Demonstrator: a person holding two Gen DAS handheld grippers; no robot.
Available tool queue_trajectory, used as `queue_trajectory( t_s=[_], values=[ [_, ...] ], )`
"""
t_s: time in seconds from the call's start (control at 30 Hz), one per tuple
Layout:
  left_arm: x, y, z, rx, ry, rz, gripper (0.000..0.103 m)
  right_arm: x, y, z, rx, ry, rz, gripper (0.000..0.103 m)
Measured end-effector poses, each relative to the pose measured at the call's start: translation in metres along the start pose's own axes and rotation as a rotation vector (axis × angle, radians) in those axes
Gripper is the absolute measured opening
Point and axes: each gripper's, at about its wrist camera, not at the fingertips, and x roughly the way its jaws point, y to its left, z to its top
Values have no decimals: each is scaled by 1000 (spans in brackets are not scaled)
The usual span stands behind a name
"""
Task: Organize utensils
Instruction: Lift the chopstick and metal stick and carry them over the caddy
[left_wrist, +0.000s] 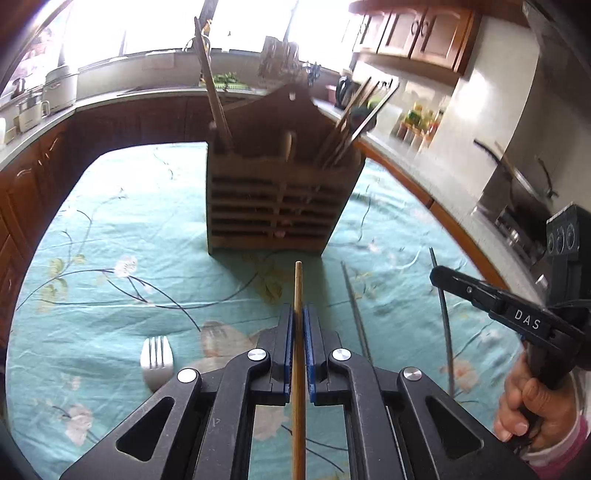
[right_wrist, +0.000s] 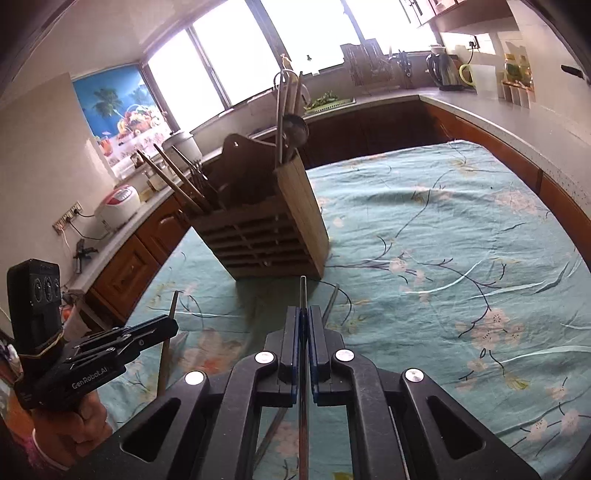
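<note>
A wooden slatted utensil holder stands on the floral teal tablecloth, with chopsticks and a ladle upright in it; it also shows in the right wrist view. My left gripper is shut on a wooden chopstick that points at the holder. My right gripper is shut on a thin metal chopstick, also pointing at the holder. The right gripper shows in the left wrist view and the left gripper in the right wrist view. A metal fork lies on the cloth at the left. Another metal chopstick lies on the cloth.
Kitchen counters with wooden cabinets ring the table. A kettle, a rice cooker and pots stand on them. A stove is at the right.
</note>
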Motion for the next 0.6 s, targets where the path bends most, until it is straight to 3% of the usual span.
queue_trajectory(
  t_s=[0.37, 0.6],
  values=[
    [-97, 8, -8, -14, -150, -26, 4, -55, 29, 27, -34, -144, 58, 4],
    [-129, 10, -11, -12, -215, 14, 4, -66, 35, 37, -47, -183, 72, 4]
  ],
)
